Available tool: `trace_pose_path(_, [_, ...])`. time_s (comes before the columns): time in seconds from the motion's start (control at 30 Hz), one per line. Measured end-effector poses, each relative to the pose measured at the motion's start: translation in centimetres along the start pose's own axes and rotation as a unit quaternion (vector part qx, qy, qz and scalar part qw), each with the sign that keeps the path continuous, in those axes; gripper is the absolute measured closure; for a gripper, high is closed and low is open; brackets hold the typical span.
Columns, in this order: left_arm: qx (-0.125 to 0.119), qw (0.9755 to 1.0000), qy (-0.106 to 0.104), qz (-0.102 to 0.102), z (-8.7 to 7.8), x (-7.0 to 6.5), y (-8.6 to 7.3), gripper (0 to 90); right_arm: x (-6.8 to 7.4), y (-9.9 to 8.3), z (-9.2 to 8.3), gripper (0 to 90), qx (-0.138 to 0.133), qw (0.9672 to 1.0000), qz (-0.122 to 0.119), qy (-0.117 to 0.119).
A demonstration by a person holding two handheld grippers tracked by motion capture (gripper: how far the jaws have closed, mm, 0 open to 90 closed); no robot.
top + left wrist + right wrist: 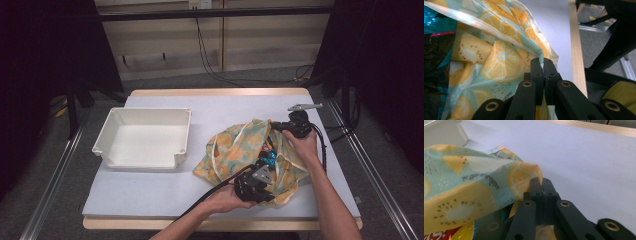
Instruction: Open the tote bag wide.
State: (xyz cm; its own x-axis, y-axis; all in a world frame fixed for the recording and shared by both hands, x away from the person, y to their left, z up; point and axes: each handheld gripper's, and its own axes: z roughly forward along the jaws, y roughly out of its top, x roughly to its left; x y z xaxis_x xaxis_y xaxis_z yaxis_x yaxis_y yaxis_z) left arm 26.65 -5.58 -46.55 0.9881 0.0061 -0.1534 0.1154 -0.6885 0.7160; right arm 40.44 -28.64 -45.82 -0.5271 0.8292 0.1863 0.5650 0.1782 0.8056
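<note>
Both black claws are clamped on the fruit-print bag (pixel 235 150): left gripper (pixel 543 65) pinches its thin, crinkled near edge, right gripper (pixel 541 185) its far-right rim. Soft and rumpled, the bag lies right of the rigid white rectangular bin (pixel 145 137) on the smooth pale table (pixel 150 192).

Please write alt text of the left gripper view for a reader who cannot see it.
The left gripper, its two black jaws shut, pinches an edge of a fabric bag printed with orange and kiwi slices. The bag lies on a pale table with a wooden edge, and a teal shiny packet shows inside it at the left.
</note>
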Motion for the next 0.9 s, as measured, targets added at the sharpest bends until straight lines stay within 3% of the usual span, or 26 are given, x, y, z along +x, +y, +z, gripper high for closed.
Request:
trace_pose_path(0.13, [-0.015, 0.9999, 0.002, -0.008, -0.7, 0.4, 0.0, 81.0, 0.7, 0.3, -0.7, 83.2, -0.007, 0.9999, -0.014, 0.007])
trace_pose_path(0.2, [-0.024, 0.9997, 0.003, -0.008, -1.1, 0.6, 0.0, 75.9, 1.2, 0.5, -1.5, 76.0, -0.012, 0.9997, -0.020, 0.009])
trace_pose_path(0.23, [-0.024, 0.9997, 0.001, -0.008, -1.4, 0.7, 0.0, 71.8, 1.4, 0.5, -2.0, 67.7, -0.019, 0.9996, -0.020, 0.009])
trace_pose_path(0.27, [-0.031, 0.9995, 0.001, -0.010, -1.5, 0.8, 0.0, 71.8, 1.4, 0.5, -2.0, 67.7, -0.019, 0.9996, -0.020, 0.009])
trace_pose_path(0.3, [-0.029, 0.9995, 0.003, -0.009, -1.8, 0.9, 0.1, 67.0, 1.6, 0.3, -2.6, 58.9, -0.024, 0.9995, -0.019, 0.006])
trace_pose_path(0.4, [-0.039, 0.9991, 0.005, -0.013, -2.3, 0.9, 0.1, 62.9, 1.7, 0.1, -3.3, 52.9, -0.029, 0.9994, -0.016, 0.006])
trace_pose_path(0.43, [-0.052, 0.9985, -0.002, -0.020, -2.7, 0.9, 0.2, 57.6, 1.9, 0.1, -3.9, 49.3, -0.033, 0.9992, -0.021, 0.005])
trace_pose_path(0.53, [-0.054, 0.9983, 0.000, -0.020, -3.3, 1.0, 0.3, 51.3, 2.2, -0.1, -5.0, 43.0, -0.045, 0.9987, -0.021, 0.009])
trace_pose_path(0.77, [-0.084, 0.9958, 0.004, -0.036, -6.2, 1.7, 1.4, 46.4, 2.8, -0.4, -7.2, 35.1, -0.051, 0.9982, -0.028, 0.017])
trace_pose_path(0.83, [-0.088, 0.9954, 0.003, -0.037, -7.0, 1.8, 1.9, 46.0, 3.2, -0.6, -7.9, 32.8, -0.054, 0.9980, -0.030, 0.015])
trace_pose_path(0.9, [-0.087, 0.9957, 0.015, -0.030, -7.8, 2.0, 2.4, 47.9, 3.4, -1.0, -8.6, 31.4, -0.058, 0.9978, -0.028, 0.018])
